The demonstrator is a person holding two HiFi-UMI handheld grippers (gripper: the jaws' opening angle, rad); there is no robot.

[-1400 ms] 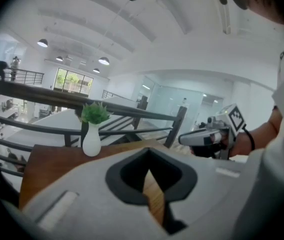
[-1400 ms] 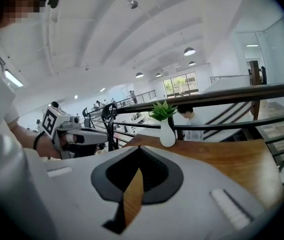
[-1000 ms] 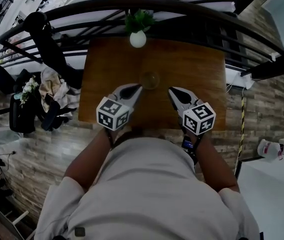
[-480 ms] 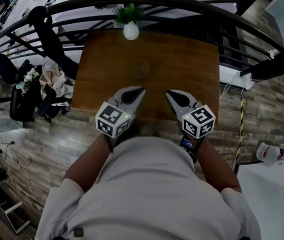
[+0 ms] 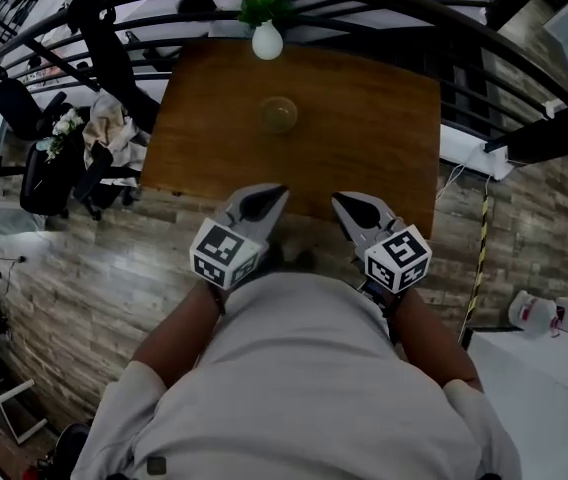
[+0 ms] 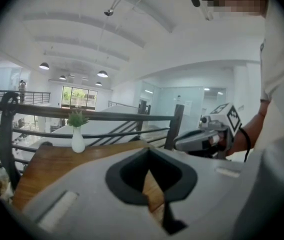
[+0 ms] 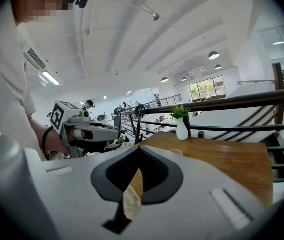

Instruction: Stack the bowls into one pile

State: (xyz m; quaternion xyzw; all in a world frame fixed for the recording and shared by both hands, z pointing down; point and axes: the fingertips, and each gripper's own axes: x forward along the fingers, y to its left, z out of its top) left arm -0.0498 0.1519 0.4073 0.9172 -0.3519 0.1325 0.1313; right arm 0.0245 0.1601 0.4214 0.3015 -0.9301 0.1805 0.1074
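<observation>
A pale bowl pile (image 5: 278,114) sits alone on the brown wooden table (image 5: 374,118), towards its far side in the head view. My left gripper (image 5: 280,190) and right gripper (image 5: 338,199) are held side by side at the table's near edge, well short of the bowls. Both point at the table, jaws closed tip to tip with nothing between them. In the left gripper view the left gripper (image 6: 149,150) shows closed tips, with the right gripper (image 6: 207,136) beside it. The right gripper view has the right gripper (image 7: 139,148) shut and the left gripper (image 7: 89,131) alongside.
A white vase with a green plant (image 5: 267,38) stands at the table's far edge, against a dark metal railing (image 5: 444,8). A chair piled with clothes (image 5: 104,138) is left of the table. Wood-plank floor (image 5: 94,268) lies under me.
Both grippers have drawn back together from the middle of the table to its near edge. The bowl pile and vase now lie farther away in the head view.
</observation>
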